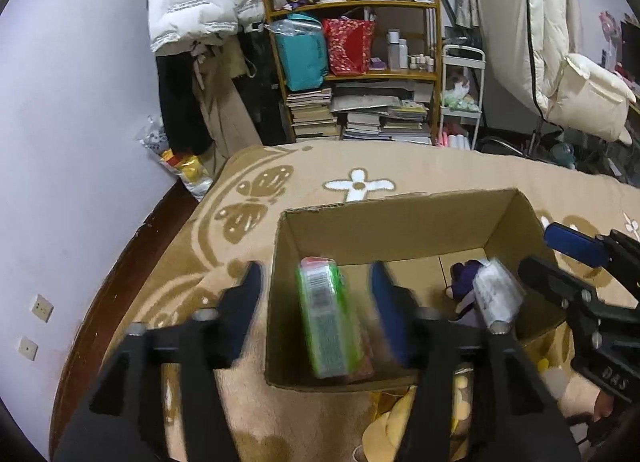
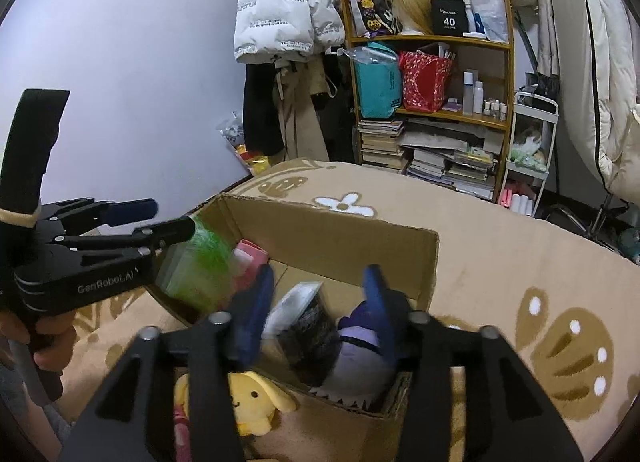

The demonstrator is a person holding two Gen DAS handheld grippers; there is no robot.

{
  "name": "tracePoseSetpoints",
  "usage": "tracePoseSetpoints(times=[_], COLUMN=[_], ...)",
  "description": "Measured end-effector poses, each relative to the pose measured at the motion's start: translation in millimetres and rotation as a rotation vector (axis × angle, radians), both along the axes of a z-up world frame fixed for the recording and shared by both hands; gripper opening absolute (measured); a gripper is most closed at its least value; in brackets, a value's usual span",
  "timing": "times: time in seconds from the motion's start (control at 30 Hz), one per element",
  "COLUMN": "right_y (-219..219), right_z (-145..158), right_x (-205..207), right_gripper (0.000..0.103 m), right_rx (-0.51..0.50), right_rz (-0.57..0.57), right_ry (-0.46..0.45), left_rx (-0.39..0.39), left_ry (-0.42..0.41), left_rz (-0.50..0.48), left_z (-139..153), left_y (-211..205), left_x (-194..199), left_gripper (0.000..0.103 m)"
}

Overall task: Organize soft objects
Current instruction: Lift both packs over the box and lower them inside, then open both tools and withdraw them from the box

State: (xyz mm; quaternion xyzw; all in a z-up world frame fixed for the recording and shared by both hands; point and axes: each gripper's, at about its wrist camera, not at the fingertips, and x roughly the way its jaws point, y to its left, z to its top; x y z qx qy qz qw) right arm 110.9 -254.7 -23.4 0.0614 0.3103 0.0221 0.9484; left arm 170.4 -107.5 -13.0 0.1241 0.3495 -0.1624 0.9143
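Note:
An open cardboard box [image 1: 400,218] [image 2: 328,230] stands on a beige patterned blanket. My left gripper [image 1: 316,286] is open above its left side; a green soft pack [image 1: 326,326] [image 2: 200,266] sits blurred between the fingers, apart from them, over a pink pack [image 2: 250,260]. My right gripper [image 2: 318,294] is open over the box's right part, above a clear-wrapped dark pack [image 2: 306,322] [image 1: 496,290] and a purple plush [image 2: 360,358] [image 1: 464,274]. A yellow plush [image 2: 256,402] lies outside the box, near its front.
The beige blanket [image 2: 500,246] with flower and butterfly patterns spreads around the box. Behind stand a wooden shelf [image 1: 356,74] with books and bags, hanging coats [image 1: 196,2], a white cart [image 1: 460,98] and a lilac wall [image 1: 72,102].

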Motion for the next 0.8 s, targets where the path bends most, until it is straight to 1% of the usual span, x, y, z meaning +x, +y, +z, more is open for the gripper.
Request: tracePoseSetpoints(times=[0.03,0.07,0.1,0.13,0.17,0.2,0.23,0.3,0.37,0.43,0.5,0.57,0.67,0.8], right_y=[0.1,0.4,0.2,0.1,-0.1,-0.3,-0.1,0.8,0.7,1.4,2.4,4.8,10.4,12.6], right_z=[1.7,3.2,5.9,7.5,9.2,11.5,14.0,18.6,22.7,27.5,31.6,35.2,37.9,42.3], right_x=[-1.5,-3.3,-5.7,-7.9,-10.5,-13.3,-15.8,-21.7,-27.7,-35.1,-43.7,-52.7,-63.6,-79.5], right_gripper=[0.066,0.070,0.075,0.078,0.080,0.085,0.089,0.091,0.092,0.099,0.103,0.103,0.103,0.103], right_rx=[-0.002,-0.005,-0.002,0.000,0.002,0.003,0.001,-0.001,0.001,0.002,0.009,0.009,-0.015,-0.012], right_rz=[-0.007,-0.013,-0.015,-0.015,-0.016,-0.018,-0.021,-0.031,-0.040,-0.057,-0.068,-0.072,-0.081,-0.084], right_ry=[0.002,0.001,-0.004,-0.006,-0.007,-0.008,-0.010,-0.017,-0.020,-0.022,-0.034,-0.041,-0.029,-0.032], left_rx=[-0.009,-0.011,-0.007,-0.007,-0.009,-0.013,-0.015,-0.021,-0.018,-0.005,0.012,0.013,0.021,0.025], left_ry=[0.000,-0.001,-0.009,-0.015,-0.024,-0.034,-0.037,-0.037,-0.049,-0.067,-0.078,-0.092,-0.088,-0.091], left_rz=[-0.002,-0.002,0.003,0.006,0.012,0.021,0.025,0.031,0.044,0.060,0.080,0.109,0.117,0.118], left_z=[2.9,5.8,10.2,13.1,16.6,21.4,23.9,30.3,36.5,41.0,45.2,49.5,53.6,55.7], left_y=[0.7,1.2,1.7,2.9,4.0,6.3,7.9,12.4,17.3,20.8,24.1,28.6,34.1,41.2], left_x=[-1.5,-3.1,-5.6,-6.7,-9.1,-12.2,-13.8,-18.9,-25.0,-31.4,-38.6,-46.5,-58.7,-77.1], left_gripper=[0.062,0.066,0.073,0.078,0.085,0.089,0.090,0.096,0.099,0.101,0.101,0.101,0.102,0.102])
